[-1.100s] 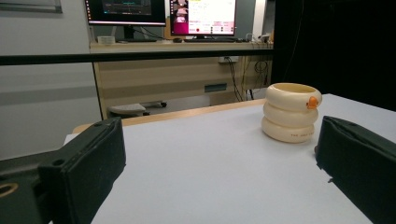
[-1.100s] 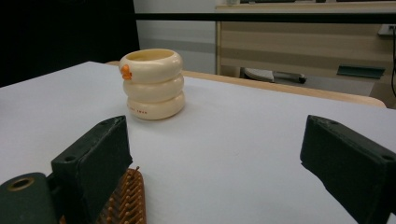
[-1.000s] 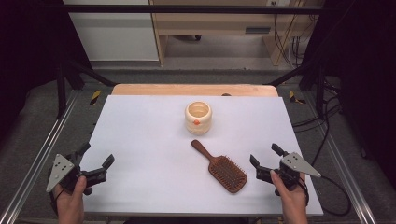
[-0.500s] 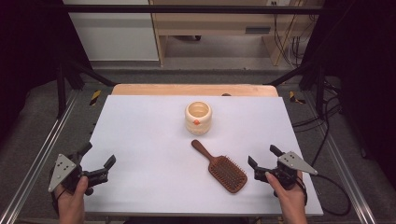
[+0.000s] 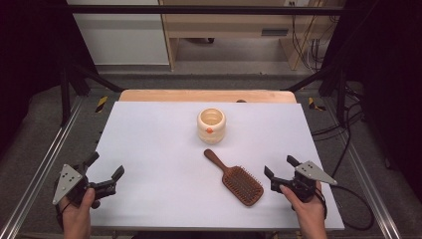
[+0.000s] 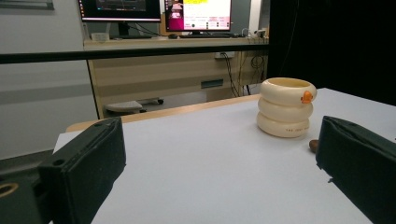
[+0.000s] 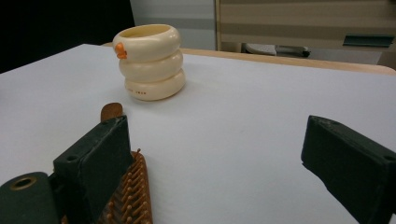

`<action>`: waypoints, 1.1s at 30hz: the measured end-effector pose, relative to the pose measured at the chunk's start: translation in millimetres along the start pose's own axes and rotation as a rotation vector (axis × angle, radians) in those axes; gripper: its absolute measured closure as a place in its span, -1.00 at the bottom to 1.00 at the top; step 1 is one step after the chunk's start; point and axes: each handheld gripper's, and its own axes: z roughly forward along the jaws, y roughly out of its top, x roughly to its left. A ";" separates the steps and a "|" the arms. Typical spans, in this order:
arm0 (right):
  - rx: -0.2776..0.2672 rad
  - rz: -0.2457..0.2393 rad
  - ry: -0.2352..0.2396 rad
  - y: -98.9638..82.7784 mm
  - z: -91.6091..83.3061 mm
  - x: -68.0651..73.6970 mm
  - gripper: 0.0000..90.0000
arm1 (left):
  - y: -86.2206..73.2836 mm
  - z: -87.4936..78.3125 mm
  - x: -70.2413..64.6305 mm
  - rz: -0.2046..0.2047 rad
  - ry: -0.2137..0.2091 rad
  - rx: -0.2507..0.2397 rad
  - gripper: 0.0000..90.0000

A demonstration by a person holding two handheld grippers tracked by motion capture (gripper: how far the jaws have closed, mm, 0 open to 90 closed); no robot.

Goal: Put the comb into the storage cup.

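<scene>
A cream ribbed cup [image 5: 211, 126] with a small orange mark stands upright near the middle of the white table [image 5: 149, 144]; it appears as well in the left gripper view [image 6: 286, 107] and the right gripper view [image 7: 149, 61]. A brown wooden hairbrush [image 5: 235, 178] lies bristles up in front of it, handle toward the cup. My right gripper [image 5: 279, 167] is open just right of the brush head, whose bristles [image 7: 130, 193] sit beside its left jaw. My left gripper [image 5: 105, 167] is open at the table's front left corner, nothing between its jaws.
A wooden strip [image 5: 206, 95] borders the table's far edge. Metal rails [image 5: 42, 164] run along both sides. Cables [image 5: 348, 149] trail on the floor at the right. A desk with monitors [image 6: 159, 9] stands beyond the table.
My right gripper has moved left, closer to the brush head. My left gripper has barely shifted. Cup and brush have not moved.
</scene>
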 end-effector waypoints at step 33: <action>0.194 -0.019 0.041 -13.3 8.1 0.1 0.53 | -0.3 1.3 -1.8 0.006 -0.005 0.006 -0.96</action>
